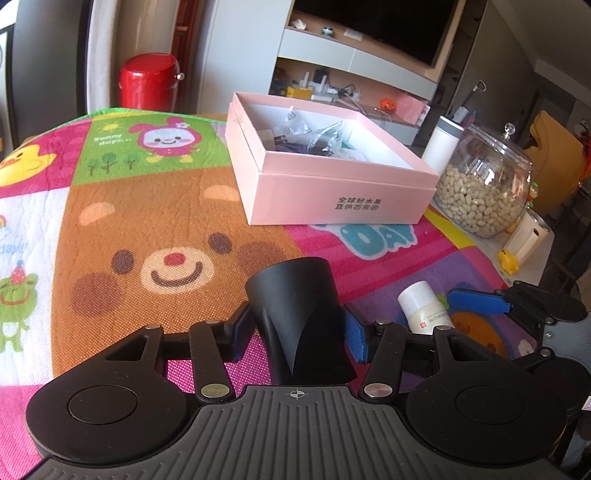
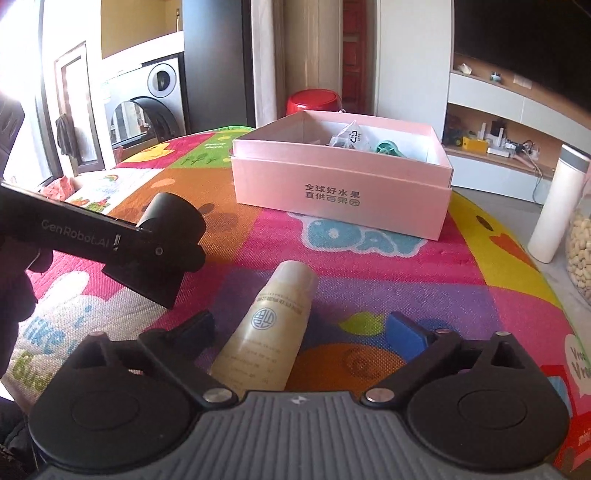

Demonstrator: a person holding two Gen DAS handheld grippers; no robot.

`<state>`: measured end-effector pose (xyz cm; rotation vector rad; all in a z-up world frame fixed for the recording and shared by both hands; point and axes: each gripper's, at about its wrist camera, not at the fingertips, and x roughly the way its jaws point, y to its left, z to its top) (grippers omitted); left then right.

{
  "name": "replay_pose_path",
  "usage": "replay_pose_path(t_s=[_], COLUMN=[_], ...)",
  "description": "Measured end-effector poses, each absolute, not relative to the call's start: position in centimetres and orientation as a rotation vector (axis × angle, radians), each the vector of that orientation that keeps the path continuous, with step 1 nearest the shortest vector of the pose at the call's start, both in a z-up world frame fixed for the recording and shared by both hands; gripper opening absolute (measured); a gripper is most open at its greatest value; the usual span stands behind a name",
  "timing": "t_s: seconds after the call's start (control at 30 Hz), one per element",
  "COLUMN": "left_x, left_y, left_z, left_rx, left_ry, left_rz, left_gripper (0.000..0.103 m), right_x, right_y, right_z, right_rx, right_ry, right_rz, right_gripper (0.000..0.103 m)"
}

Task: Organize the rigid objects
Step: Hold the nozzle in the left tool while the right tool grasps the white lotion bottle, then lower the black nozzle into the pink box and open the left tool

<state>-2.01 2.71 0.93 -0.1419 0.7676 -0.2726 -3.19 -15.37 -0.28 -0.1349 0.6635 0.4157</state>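
Bottle (image 2: 267,328) between spread right fingers (image 2: 404,334); black nozzle (image 1: 299,314) clamped by left fingers (image 1: 356,332).

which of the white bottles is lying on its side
The cream tube bottle between the open right tongs lies flat on the mat, cap toward the pink box. The tall white cylinder beside the glass jar stands upright.

A home: television (image 1: 388,26), washing machine (image 2: 162,79)
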Motion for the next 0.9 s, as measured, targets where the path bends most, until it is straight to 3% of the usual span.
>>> replay_pose_path(t_s=[0.07, 0.13, 0.23, 0.63, 0.9], left_x=[-2.0, -2.1, -2.2, -4.4, -4.8], left_y=[2.8, 2.9, 2.9, 3.5, 4.5], left_z=[0.9, 0.8, 0.8, 1.5, 6.2], left_rx=[-0.144, -0.145, -0.144, -0.158, -0.182], left_ry=[0.765, 0.764, 0.76, 0.7, 0.582], left_rz=[-0.274, -0.276, -0.279, -0.289, -0.324], left_gripper=[0.056, 0.056, 0.056, 0.052, 0.052], right_x=[-3.3, -3.3, -3.5, -5.3, -5.8], right_y=[-15.0, -14.6, -14.1, -17.2, -18.7], right_z=[0.2, 0.6, 1.5, 7.4, 8.1], right_rx=[-0.149, -0.171, -0.207, -0.099, -0.059], right_ry=[0.66, 0.661, 0.647, 0.517, 0.485], right_rz=[0.426, 0.437, 0.427, 0.36, 0.331], right_gripper=[0.071, 0.042, 0.03, 0.028, 0.027])
